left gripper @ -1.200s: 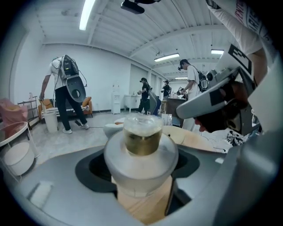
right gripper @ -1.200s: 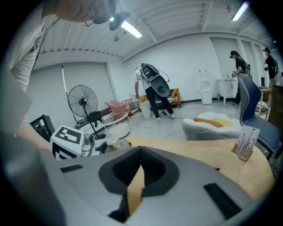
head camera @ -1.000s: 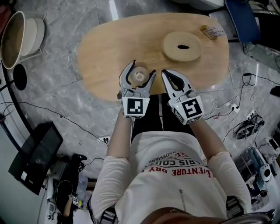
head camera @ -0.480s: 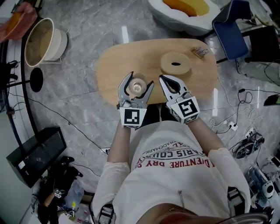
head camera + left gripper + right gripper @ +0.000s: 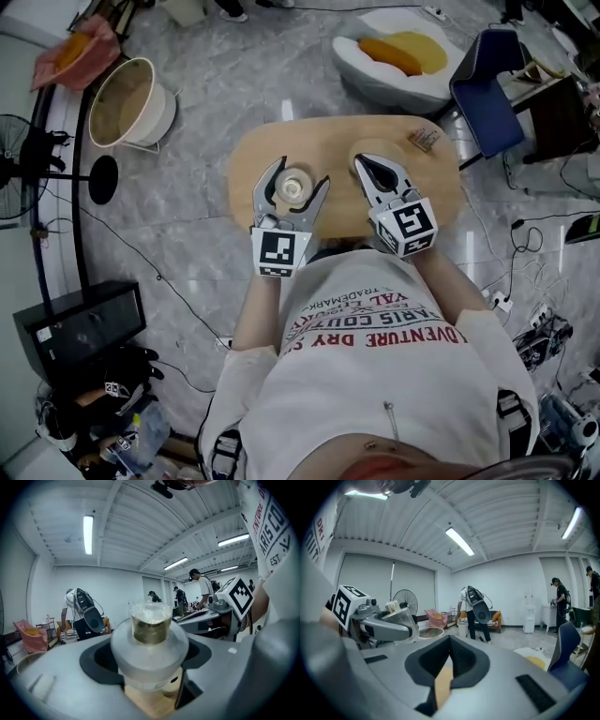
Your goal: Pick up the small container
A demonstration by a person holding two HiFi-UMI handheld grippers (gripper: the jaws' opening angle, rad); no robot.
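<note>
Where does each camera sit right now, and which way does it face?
Head view: on the head, steeply down at the table; shirt, forearms show.
Left gripper view: on the left gripper, along jaws gripping the small container, toward the ceiling; shirt at right.
Right gripper view: on the right gripper, along shut jaws, toward the far wall; shirt at left.
Shared: each gripper view shows the other gripper.

A small clear plastic container stands upright, clamped between the jaws of the left gripper. Its body is wide, rounded and frosted. A narrower neck rises from it, golden-brown with a whitish top. From overhead it appears as a pale round disc over the wooden table, near its front edge.
</note>
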